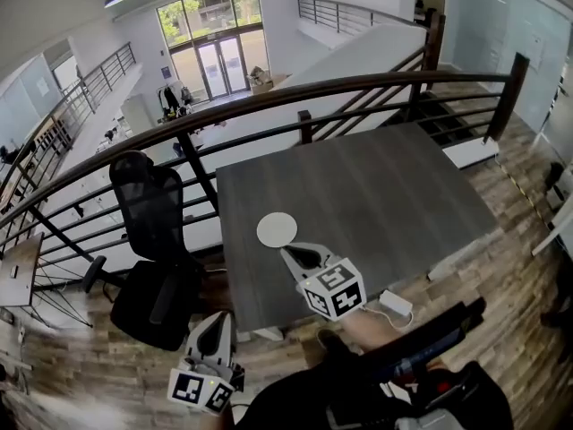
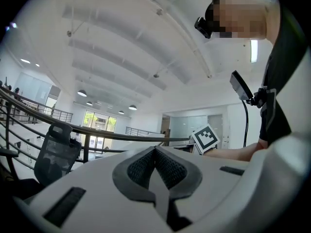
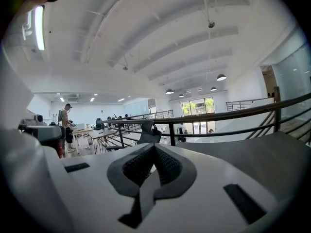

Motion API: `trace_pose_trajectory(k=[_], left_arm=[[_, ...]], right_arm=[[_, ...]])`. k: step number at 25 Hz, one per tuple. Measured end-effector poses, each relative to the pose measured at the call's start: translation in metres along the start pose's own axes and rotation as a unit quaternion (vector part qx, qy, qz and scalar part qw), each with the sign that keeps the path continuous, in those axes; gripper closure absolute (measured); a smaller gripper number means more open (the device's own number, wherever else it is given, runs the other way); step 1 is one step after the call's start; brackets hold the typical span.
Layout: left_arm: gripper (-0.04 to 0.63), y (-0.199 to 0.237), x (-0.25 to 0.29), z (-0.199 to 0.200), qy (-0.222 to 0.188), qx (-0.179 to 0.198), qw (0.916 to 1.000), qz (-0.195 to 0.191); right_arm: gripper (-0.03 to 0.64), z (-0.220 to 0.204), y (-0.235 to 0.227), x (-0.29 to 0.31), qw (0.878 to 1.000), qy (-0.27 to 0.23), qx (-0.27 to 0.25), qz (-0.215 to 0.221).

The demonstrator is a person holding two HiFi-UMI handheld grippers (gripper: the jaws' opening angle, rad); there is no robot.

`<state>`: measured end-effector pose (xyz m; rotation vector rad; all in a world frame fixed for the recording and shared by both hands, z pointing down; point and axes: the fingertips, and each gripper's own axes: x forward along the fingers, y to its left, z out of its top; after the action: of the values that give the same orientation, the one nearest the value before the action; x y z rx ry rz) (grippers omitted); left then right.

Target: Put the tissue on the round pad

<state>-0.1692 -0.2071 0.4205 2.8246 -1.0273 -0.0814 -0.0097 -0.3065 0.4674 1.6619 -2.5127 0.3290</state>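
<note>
The round white pad (image 1: 277, 230) lies on the dark grey table (image 1: 376, 195), toward its near left part. My right gripper (image 1: 289, 253) hovers just short of the pad and points at it; in the right gripper view (image 3: 154, 147) its jaws are shut with nothing between them. Off the table's near left corner, over the floor beside the chair, my left gripper (image 1: 215, 317) is held low. Its jaws meet in the left gripper view (image 2: 155, 149), also with nothing held. No tissue shows in any view.
A black office chair (image 1: 152, 240) stands left of the table. A dark railing (image 1: 295, 92) runs behind the table's far edge. A small white box with a cord (image 1: 395, 304) sits at the table's near edge. Wooden floor (image 1: 501, 267) surrounds the table.
</note>
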Motion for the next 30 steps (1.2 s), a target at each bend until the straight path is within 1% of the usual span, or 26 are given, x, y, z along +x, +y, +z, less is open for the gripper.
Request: trace_pose_trajectory(k=[3,6,9,12,18,24,30], left_arm=[[0.592,-0.008,-0.007,-0.008,0.013,-0.005,0.9997,-0.022],[0.592,-0.015,-0.009,-0.014,0.008,-0.013,0.9989,-0.045],[0.592,-0.025,-0.007,-0.02,0.011,-0.017,0.9978,-0.063],[0.592,-0.035,-0.004,-0.017,0.011,-0.011,0.9971,-0.074],[0.592,-0.05,0.012,-0.008,0.007,-0.001,0.9974,-0.071],[0.592,-0.086,0.035,-0.004,0.007,0.004,0.9972,-0.074],[0.592,-0.099,0.047,-0.005,0.009,0.004,0.9985,-0.055]], right_arm=[[0.614,-0.003,0.008,-0.02,1.0,0.001,0.002,-0.017],[0.614,-0.008,0.013,-0.038,0.999,0.008,-0.012,-0.039],[0.614,-0.007,0.012,-0.059,0.999,0.004,0.001,-0.05],[0.614,-0.001,0.009,-0.074,0.999,-0.008,0.006,-0.053],[0.614,0.006,-0.004,-0.098,0.999,-0.016,0.006,-0.051],[0.615,0.011,-0.029,-0.13,0.999,-0.022,0.01,-0.045],[0.615,0.013,-0.044,-0.145,0.999,-0.023,0.007,-0.033]])
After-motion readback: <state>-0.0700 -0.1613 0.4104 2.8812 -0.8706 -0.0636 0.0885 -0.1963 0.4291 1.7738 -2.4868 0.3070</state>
